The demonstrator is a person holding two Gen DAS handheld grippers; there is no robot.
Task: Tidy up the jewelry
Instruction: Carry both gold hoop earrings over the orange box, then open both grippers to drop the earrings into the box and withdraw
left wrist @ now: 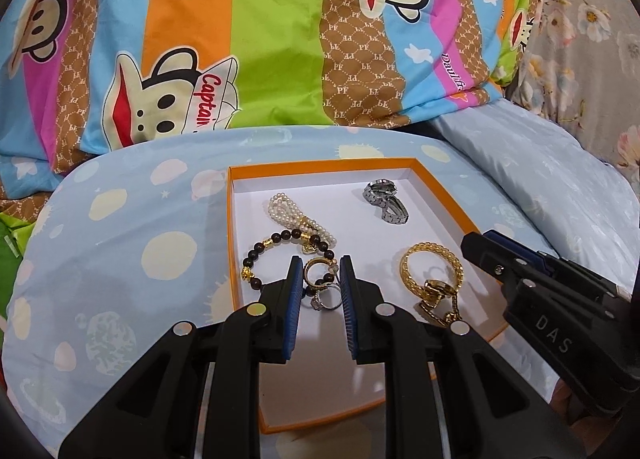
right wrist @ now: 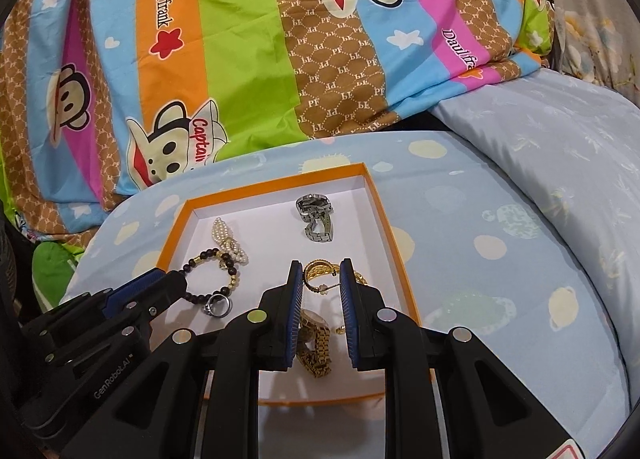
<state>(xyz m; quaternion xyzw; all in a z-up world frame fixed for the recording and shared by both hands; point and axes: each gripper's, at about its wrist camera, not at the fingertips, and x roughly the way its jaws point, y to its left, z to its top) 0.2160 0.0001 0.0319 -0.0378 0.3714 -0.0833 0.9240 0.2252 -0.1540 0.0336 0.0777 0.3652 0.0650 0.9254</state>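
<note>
In the left wrist view, the bead bracelet (left wrist: 280,255) is lying at 9 o'clock of the box (left wrist: 448,195) floor, with the pearl bracelet (left wrist: 292,213) touching it at its 12 o'clock. The left gripper (left wrist: 320,269) is hanging over the near part of the box with its jaws parted and nothing between the pads; a gold hoop (left wrist: 316,269) and a silver ring (left wrist: 324,299) are showing in the gap, lying on the floor beside the beads. The silver watch (left wrist: 384,199) is sitting at 1 o'clock, well apart from the rest. The gold bracelet (left wrist: 430,267) and gold watch (left wrist: 436,293) are lying together at 3 o'clock. The right gripper (left wrist: 474,245) is reaching in from 4 o'clock at the box's right rim; whether it is released or clenched I cannot tell here.

In the right wrist view, the right gripper (right wrist: 320,271) is standing released above the gold bracelet (right wrist: 320,269) and gold watch (right wrist: 316,343). The box is resting on a blue sheet (right wrist: 500,219), with a striped quilt (right wrist: 240,39) at 12 o'clock.
</note>
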